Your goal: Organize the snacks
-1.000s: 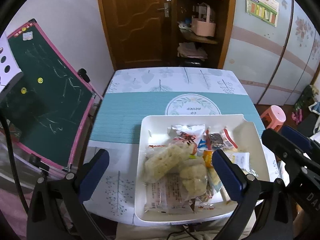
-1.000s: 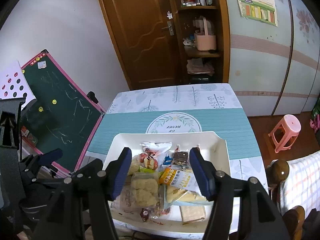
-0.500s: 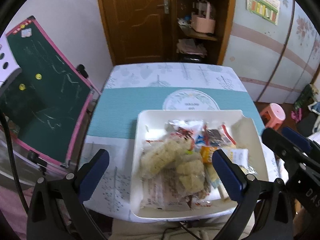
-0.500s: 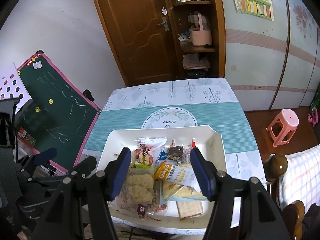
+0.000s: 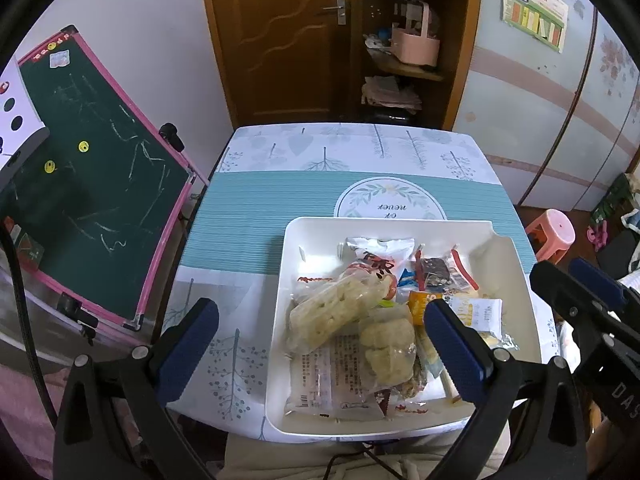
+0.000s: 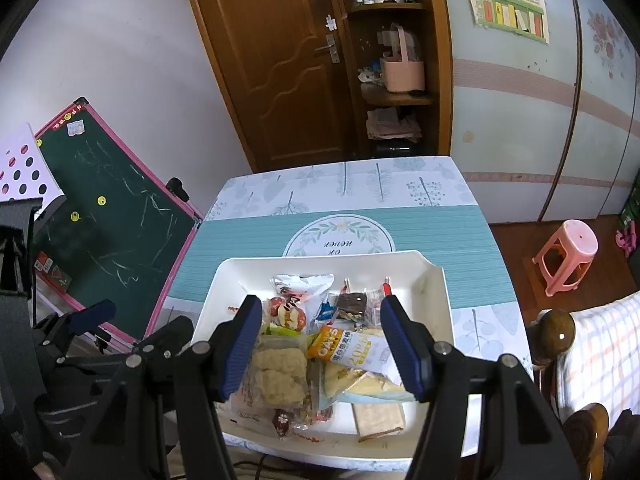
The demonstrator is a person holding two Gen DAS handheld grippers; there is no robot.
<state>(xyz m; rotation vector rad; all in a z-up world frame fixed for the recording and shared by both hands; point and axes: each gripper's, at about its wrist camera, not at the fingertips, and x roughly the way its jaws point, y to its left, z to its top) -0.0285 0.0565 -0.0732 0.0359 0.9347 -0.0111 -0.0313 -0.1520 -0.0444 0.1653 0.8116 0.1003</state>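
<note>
Two grippers hang above a white tray (image 5: 280, 320) heaped with wrapped snacks, low and right of centre in the left wrist view. The tray sits at the near end of the tabletop (image 5: 248, 216), its long axis running from the near edge toward the door (image 5: 280, 40) at the upper middle; its near rim lies close to the tabletop's near edge.

Among the snacks, a long puffed rice bar (image 5: 340, 304) in clear wrap lies diagonally, its far end pointing to the upper right. A second pale rice cake (image 5: 388, 344) lies just beside it, toward the lower right. An orange oats packet (image 6: 348, 346) lies with its long axis slanting from upper left to lower right, and a dark chocolate piece (image 6: 352, 304) sits beyond it.

Left gripper (image 5: 320, 348): fingers (image 5: 188, 344) spread wide, holding nothing; one hangs over bare tabletop left of the tray, the other over the tray's right half. Right gripper (image 6: 320, 344): fingers (image 6: 400, 340) also wide apart and holding nothing, straddling the middle of the heap. Whether either touches a wrapper cannot be told.

Open tabletop stretches beyond the tray and in a strip along its left side. A green chalkboard (image 5: 80, 184) with a pink frame stands just beside the tabletop's left edge, and a pink stool (image 6: 568, 256) stands on the floor at the right.
</note>
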